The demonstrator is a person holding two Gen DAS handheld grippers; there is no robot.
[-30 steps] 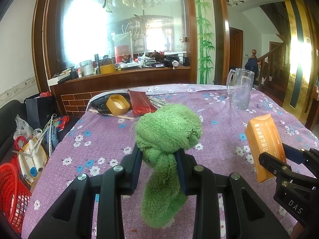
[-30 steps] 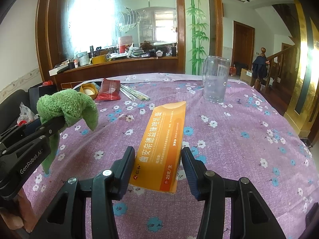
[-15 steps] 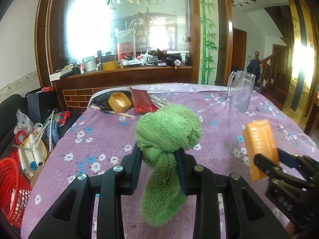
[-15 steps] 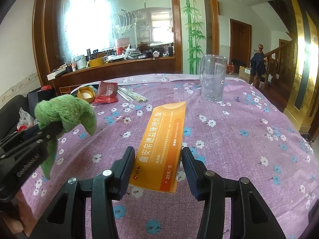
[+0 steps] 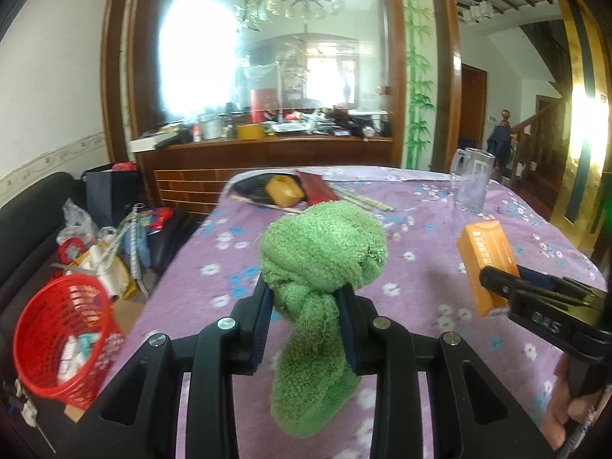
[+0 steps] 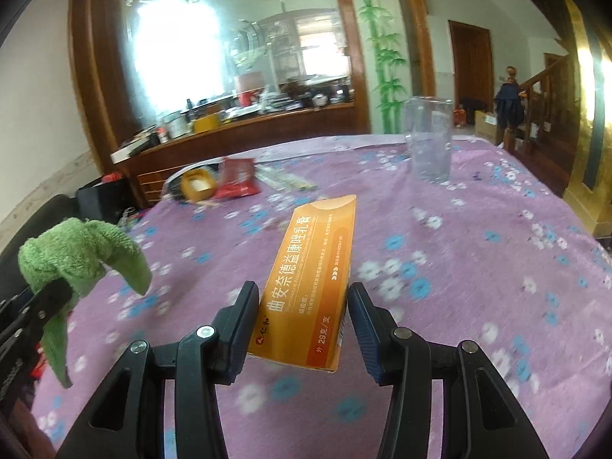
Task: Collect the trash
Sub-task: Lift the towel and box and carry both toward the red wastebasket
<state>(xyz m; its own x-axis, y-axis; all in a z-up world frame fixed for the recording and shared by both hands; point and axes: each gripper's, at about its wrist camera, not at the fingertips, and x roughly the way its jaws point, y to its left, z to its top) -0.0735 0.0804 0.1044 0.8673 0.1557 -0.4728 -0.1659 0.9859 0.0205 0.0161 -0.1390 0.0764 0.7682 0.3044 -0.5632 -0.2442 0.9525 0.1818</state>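
A knotted green cloth (image 5: 321,256) hangs above the purple flowered table (image 5: 420,229), and my left gripper (image 5: 304,306) is shut on its narrow middle. That cloth (image 6: 80,256) also shows at the left edge of the right wrist view. My right gripper (image 6: 302,306) is shut on a long orange carton (image 6: 313,275) with printed characters, held off the tablecloth. The same carton (image 5: 485,256) appears at the right of the left wrist view, clamped by the right gripper. A red mesh basket (image 5: 61,340) with some trash inside stands on the floor to the left of the table.
A glass mug (image 5: 470,179) stands at the table's far right. At the far left edge lie a yellow tape roll (image 5: 285,191), a red packet (image 5: 317,191) and chopsticks (image 5: 363,201). Bags and clutter (image 5: 111,244) fill the sofa beside the basket. A hand (image 5: 573,413) shows bottom right.
Both grippers have swung left with their loads still held. The red basket has come further into the left wrist view, and the table has slid right.
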